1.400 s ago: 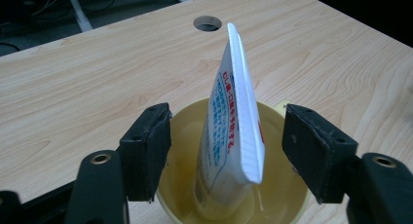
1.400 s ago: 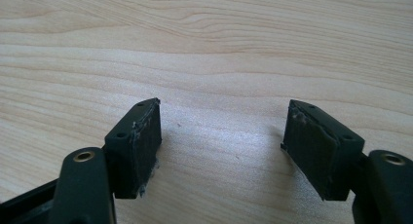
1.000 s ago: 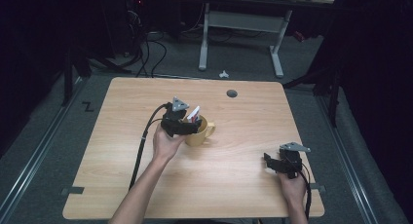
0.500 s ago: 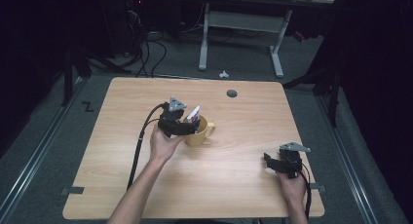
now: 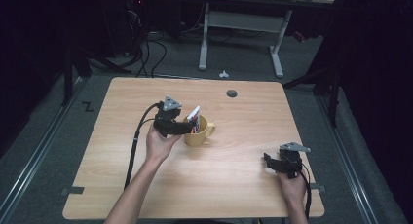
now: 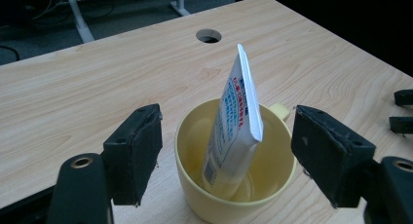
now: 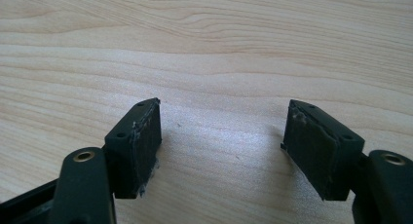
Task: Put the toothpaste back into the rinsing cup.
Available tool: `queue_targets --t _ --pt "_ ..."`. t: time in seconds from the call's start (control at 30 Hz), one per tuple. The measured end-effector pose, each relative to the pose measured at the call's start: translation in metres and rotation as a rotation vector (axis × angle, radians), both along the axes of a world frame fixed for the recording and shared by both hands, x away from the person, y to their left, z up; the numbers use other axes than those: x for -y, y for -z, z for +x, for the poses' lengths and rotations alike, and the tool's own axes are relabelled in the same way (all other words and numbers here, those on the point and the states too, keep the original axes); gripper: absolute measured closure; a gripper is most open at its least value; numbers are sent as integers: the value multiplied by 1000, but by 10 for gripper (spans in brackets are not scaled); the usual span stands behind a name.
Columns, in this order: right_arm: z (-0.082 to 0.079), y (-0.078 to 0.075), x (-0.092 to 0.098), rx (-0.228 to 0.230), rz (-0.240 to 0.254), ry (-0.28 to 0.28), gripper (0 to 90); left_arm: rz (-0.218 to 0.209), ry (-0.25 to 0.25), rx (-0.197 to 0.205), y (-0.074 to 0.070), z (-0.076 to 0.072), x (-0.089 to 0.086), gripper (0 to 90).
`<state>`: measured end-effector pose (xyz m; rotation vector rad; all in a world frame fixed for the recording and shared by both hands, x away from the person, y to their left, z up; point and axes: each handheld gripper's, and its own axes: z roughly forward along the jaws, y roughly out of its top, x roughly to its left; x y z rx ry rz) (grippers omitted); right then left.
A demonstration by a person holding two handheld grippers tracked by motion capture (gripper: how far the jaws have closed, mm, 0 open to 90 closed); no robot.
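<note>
A yellow mug (image 5: 199,132) stands near the middle of the wooden table (image 5: 243,121). A white toothpaste tube (image 5: 193,118) leans upright inside it. My left gripper (image 5: 187,128) is at the mug's left side. In the left gripper view the mug (image 6: 229,204) sits between the open jaws of the left gripper (image 6: 229,124), and the tube (image 6: 234,131) touches neither pad. The right gripper (image 5: 267,160) rests low near the table's front right. In its own view the right gripper (image 7: 221,121) is open over bare wood.
A round cable hole (image 5: 232,93) lies in the table behind the mug. A black cable (image 5: 134,141) trails from the left gripper toward the front edge. A white desk frame (image 5: 238,34) and a small white object (image 5: 223,74) are on the floor beyond the table.
My left gripper has drawn back slightly to the left from the mug. The tube stays in the mug. The right gripper has not moved.
</note>
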<state>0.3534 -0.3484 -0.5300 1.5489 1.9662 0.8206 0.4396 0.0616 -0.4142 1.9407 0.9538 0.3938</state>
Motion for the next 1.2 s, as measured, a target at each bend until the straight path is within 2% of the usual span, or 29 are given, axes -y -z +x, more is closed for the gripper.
queue_targets --t 0.53,0.73,1.2 --pt "0 0 0 0 0 0 300 -20 -31 18 -3 -8 -18 294" --pt "0 0 0 0 0 0 300 -5 -43 18 0 -9 -24 302" --pt "0 0 0 0 0 0 300 -17 -70 32 -3 -15 -36 318"
